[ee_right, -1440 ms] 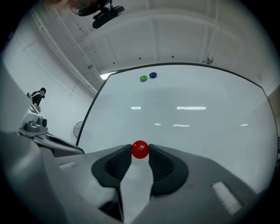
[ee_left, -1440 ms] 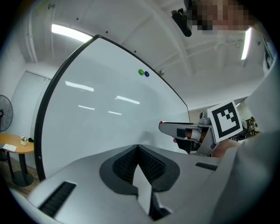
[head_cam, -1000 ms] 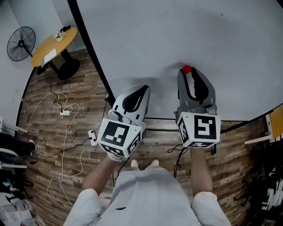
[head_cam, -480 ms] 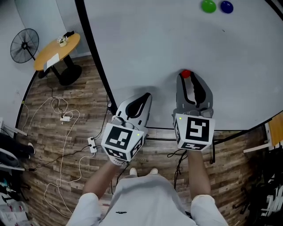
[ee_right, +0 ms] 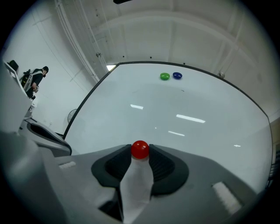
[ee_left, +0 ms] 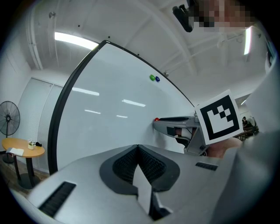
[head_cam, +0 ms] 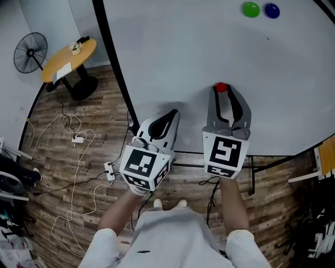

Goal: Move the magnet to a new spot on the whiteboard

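Observation:
A red magnet (head_cam: 221, 87) sits against the whiteboard (head_cam: 209, 47), low on its face. My right gripper (head_cam: 221, 91) is shut on it, and in the right gripper view the red magnet (ee_right: 140, 149) is pinched between the two fingertips of the right gripper (ee_right: 140, 152). My left gripper (head_cam: 172, 113) hovers lower left of it, near the board's bottom edge, with its jaws together and nothing in them. In the left gripper view the left gripper (ee_left: 138, 147) has tips that meet, and the red magnet (ee_left: 156, 119) shows at the right gripper's tip.
A green magnet (head_cam: 250, 9) and a blue magnet (head_cam: 271, 10) stick side by side high on the board. The board's black frame (head_cam: 116, 78) runs down the left. On the wooden floor stand a round yellow table (head_cam: 68, 55) and a fan (head_cam: 30, 52), with loose cables (head_cam: 78, 137).
The right gripper has rolled a little while staying on the red magnet. The head view has tipped up, bringing the green and blue magnets into sight. The left gripper has kept still.

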`<state>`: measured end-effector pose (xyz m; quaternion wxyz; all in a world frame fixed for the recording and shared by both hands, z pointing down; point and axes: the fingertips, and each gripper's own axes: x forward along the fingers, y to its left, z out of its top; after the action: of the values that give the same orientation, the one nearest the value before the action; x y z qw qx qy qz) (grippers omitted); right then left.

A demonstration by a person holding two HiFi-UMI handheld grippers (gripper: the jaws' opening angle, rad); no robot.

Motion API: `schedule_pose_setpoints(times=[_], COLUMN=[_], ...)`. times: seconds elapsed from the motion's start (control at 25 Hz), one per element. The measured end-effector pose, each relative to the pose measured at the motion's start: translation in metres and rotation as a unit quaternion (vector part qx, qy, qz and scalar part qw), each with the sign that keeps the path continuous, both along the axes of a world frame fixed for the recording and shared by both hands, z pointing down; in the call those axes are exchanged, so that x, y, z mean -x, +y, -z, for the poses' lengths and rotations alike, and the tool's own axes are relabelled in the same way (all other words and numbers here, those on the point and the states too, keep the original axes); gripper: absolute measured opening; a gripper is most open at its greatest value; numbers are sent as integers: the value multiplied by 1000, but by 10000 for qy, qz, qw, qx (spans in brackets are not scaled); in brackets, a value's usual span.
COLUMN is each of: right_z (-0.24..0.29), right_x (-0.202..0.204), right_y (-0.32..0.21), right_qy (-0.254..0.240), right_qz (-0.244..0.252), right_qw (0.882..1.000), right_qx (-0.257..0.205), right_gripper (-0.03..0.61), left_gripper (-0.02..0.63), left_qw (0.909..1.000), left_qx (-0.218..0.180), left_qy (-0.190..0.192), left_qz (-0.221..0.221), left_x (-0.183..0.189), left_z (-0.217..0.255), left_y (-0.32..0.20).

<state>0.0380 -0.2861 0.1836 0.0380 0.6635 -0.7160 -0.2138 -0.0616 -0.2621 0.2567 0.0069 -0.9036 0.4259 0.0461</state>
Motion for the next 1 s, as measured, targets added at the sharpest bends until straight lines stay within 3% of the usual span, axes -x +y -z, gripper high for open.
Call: schedule_pose_setpoints(times=[0.48, 1.0], right_z=[1, 1], right_x=[0, -2], right_y=[-2, 3], right_qy=[30, -124], right_qz=[-155, 61], right_qw=[9999, 9999], right_qx=[-16, -14], right_gripper=[137, 161], left_gripper=[6, 6], left_qw=[10000, 10000], left_qx=[-14, -34], left_qy=[-4, -12], left_qz=[23, 35], left_x=[4, 4], left_z=[3, 4], left_y=[3, 9])
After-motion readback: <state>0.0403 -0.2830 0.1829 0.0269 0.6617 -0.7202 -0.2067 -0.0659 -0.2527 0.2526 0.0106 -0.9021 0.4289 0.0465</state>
